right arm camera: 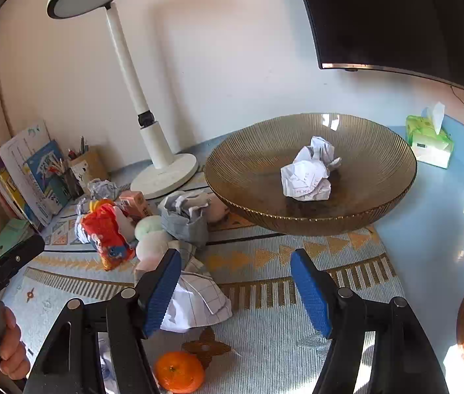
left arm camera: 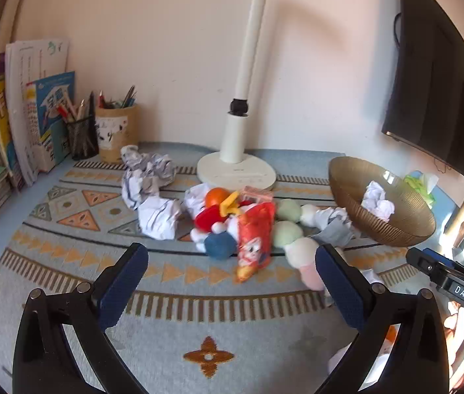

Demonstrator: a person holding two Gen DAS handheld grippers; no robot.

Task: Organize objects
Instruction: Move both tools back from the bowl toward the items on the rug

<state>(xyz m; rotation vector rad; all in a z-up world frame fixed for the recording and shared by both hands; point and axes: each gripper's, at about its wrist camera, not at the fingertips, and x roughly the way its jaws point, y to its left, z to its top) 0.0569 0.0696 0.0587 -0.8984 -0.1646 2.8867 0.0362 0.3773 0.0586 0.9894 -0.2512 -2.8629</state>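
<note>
Patterned mat (right arm camera: pixel 264 328), brown bowl (right arm camera: pixel 379 197) holding one crumpled paper (right arm camera: pixel 307 174)

Ribbed bowl (right arm camera: pixel 379 151) looks like amber glass, glossy. Crumpled paper ball (right arm camera: pixel 307 174) inside, matt, creased. Woven cloth mat (right arm camera: pixel 264 338), rough. Snack packet (right arm camera: pixel 107 236) shiny plastic. Lamp base (left arm camera: pixel 237 172) smooth white plastic. Gripper pads (right arm camera: pixel 310 292) textured blue rubber.

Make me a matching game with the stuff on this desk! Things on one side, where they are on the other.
Things:
1. crumpled paper ball
2. tangerine
3. tissue box
4. pens

Places:
A. standing in a black mesh cup
B. on the blue desk right of the bowl
C. inside the brown bowl
D. on the mat near the right gripper

Pairs: 1-C, 2-D, 3-B, 4-A
</note>
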